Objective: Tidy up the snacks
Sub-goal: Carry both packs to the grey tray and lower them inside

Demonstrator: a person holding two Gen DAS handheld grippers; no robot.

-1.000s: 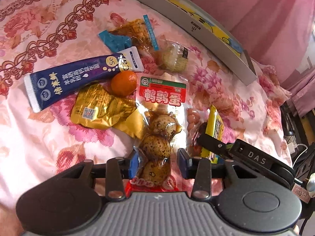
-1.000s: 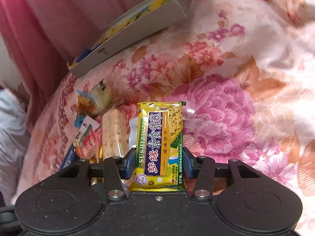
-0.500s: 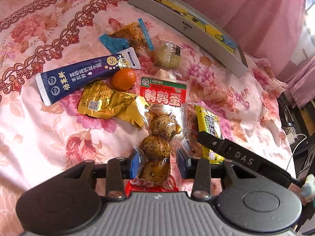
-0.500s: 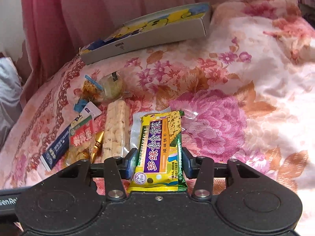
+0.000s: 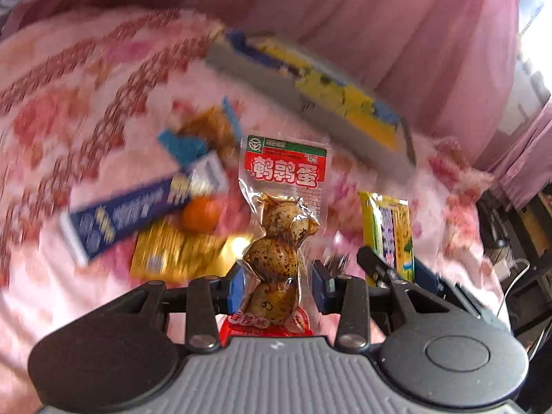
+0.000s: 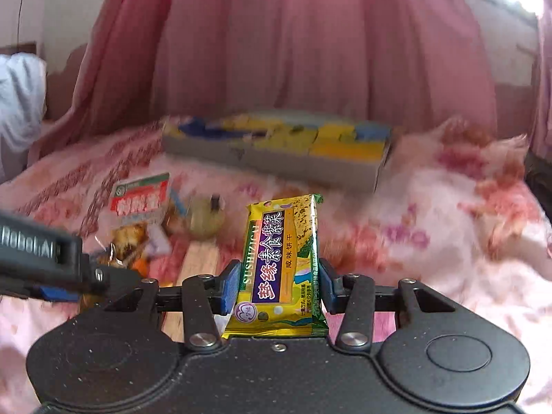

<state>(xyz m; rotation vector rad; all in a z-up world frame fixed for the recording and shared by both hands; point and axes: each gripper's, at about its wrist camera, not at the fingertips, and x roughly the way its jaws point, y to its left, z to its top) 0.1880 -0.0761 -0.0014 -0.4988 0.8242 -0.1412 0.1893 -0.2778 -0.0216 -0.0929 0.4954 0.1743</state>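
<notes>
Holding two snacks lifted above the bed (image 6: pixel 465 276): left gripper (image 5: pixel 277 284) fingers clamped on quail egg pouch (image 5: pixel 281 227), right gripper (image 6: pixel 277 286) fingers clamped on yellow biscuit pack (image 6: pixel 281 262). Risking slippery pouch sliding out before reaching grey box (image 6: pixel 276 158) at upper centre.

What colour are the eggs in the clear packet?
Brown and dark-speckled quail eggs in clear packet, clearest in the left wrist view.

Floral bedspread (image 6: pixel 448 241), scattered snacks (image 5: pixel 165 258), box (image 6: pixel 276 151)
</notes>
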